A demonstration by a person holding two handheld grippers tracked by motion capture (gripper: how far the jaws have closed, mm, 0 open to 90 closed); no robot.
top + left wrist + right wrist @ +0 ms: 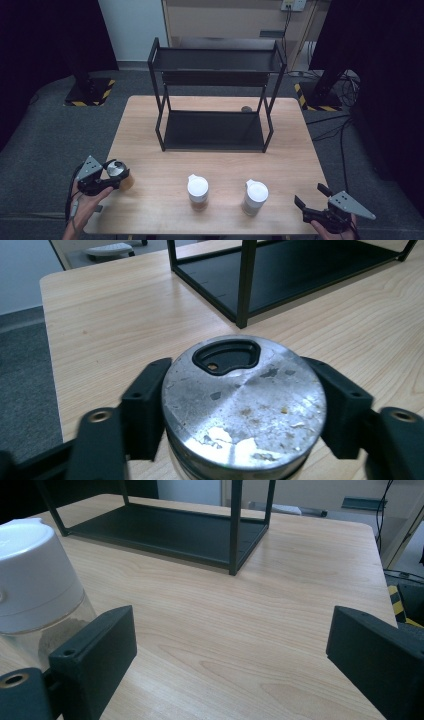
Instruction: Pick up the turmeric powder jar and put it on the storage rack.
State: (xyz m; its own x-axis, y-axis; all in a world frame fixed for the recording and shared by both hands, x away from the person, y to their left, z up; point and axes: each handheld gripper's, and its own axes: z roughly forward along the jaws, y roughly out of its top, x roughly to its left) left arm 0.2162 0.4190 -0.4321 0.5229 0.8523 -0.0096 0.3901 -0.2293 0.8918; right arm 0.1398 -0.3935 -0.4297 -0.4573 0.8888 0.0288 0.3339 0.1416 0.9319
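The black shelf rack (215, 95) stood at the table's (215, 165) far side. Near-left of the rack, the left gripper (112, 176) was clamped on the metal-lidded jar (243, 405), one jaw against each flank. Near-right, the right gripper (311, 200) stood wide open, empty

Wooden table (150, 145) with black rack (215, 130), silver-lidded jar (120, 172), two white-capped jars (198, 191).

Black two-tier rack (215, 95) mid-table; two white-lidded jars (197, 191) (255, 197) on front of wooden table (295, 145).
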